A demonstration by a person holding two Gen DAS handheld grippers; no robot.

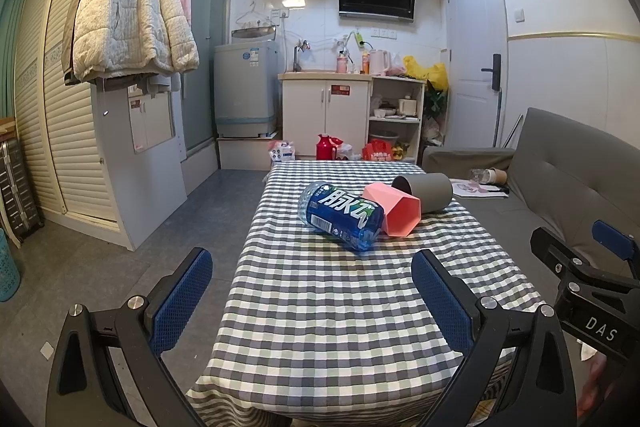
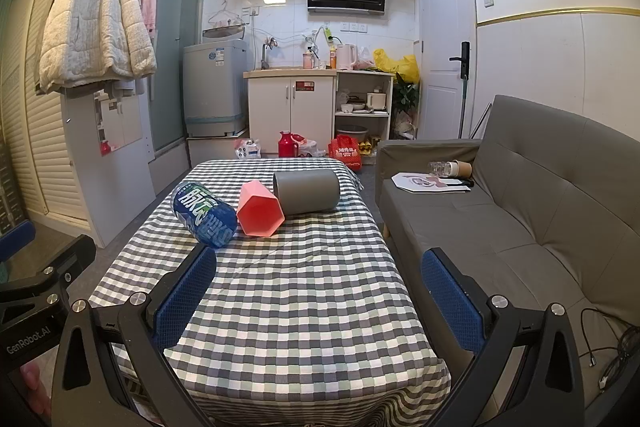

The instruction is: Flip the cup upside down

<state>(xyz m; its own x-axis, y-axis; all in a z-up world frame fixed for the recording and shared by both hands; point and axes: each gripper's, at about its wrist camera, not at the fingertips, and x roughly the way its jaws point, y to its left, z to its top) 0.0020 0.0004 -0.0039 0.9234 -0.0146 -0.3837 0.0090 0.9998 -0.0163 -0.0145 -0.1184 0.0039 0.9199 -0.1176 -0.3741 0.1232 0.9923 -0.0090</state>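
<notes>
A pink hexagonal cup (image 1: 396, 213) (image 2: 259, 211) lies on its side on the checkered table (image 1: 332, 307) (image 2: 296, 299), its open mouth facing the near right. A grey cup (image 1: 426, 191) (image 2: 307, 191) lies on its side just behind it. A blue-labelled plastic bottle (image 1: 342, 217) (image 2: 204, 213) lies on its side to the left of the pink cup. My left gripper (image 1: 312, 291) is open and empty above the table's near edge. My right gripper (image 2: 320, 291) is open and empty, also short of the cups.
A grey sofa (image 2: 540, 211) stands along the table's right side with papers and a bottle on it. Bare floor (image 1: 120, 267) lies to the left. Kitchen cabinets (image 2: 292, 115), a washing machine and floor clutter stand beyond the table's far end.
</notes>
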